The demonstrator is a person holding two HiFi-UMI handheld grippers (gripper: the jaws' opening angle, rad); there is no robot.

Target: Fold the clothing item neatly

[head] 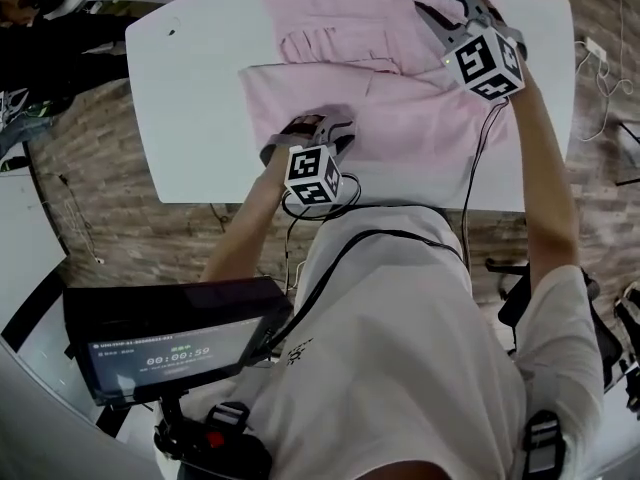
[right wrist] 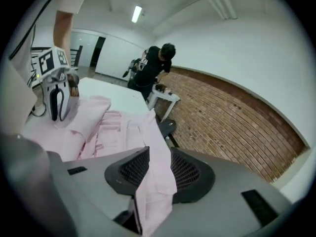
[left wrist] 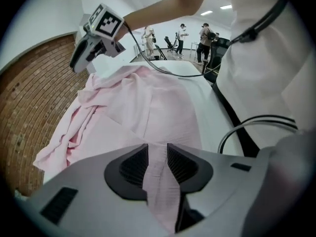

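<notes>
Head view: the pale pink woven shirt (head: 400, 118) lies part-folded on the white rectangular table (head: 200, 88), the left gripper (head: 315, 128) at its near edge and the right gripper (head: 432, 0) farther along, likely setting a fold down. 
Left gripper view: the jaws are slightly parted, with cloth loose between them. 
Right gripper view: the jaws are wider apart, and fabric drapes slack between them.

Device screen (head: 165, 353): timer reads roughly 00:00:59; smaller line above illegible.

A pale pink shirt (head: 400, 108) is lying across the white bench (head: 200, 98), partly folded: a smooth flat panel is covering its near half, while rumpled, bunched cloth is showing beyond it toward the far edge.
</notes>
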